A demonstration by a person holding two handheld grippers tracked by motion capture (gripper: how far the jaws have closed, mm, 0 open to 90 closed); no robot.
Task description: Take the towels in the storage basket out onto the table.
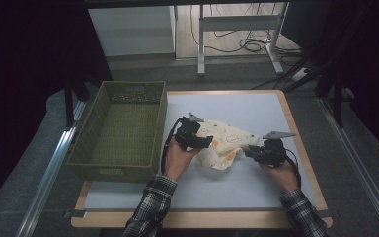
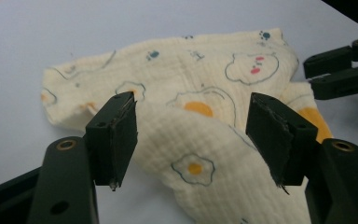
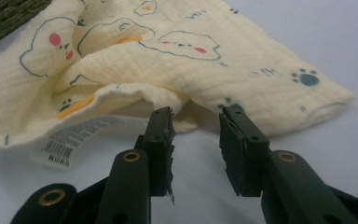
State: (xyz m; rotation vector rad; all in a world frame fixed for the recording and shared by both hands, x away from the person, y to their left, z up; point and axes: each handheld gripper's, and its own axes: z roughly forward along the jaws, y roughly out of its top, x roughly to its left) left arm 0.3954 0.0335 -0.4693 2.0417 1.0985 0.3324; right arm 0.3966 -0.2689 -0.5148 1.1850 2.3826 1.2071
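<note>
Desk point(image 1: 256, 106): pale mat, green basket point(image 1: 121, 133) at left for storing.
Cloth point(image 1: 224, 143): crumpled mid-desk, between both tools.
Left hand-held gripper point(image 2: 193, 135): jaws wide, straddling a fold.
Right hand-held gripper point(image 3: 196, 140): narrow gap, empty, near hem.

Dim, dark-edged high view, brighter room beyond; soft even light up close (near tool parts slightly blurred).

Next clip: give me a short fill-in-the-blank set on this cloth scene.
1. The cream printed muslin cloth lies crumpled on the pale ____ mat.
2. The olive woven basket stands to the cloth's ____ in the high view.
3. The left gripper has its jaws ____ around a fold.

Missing: blue; left; open
</note>
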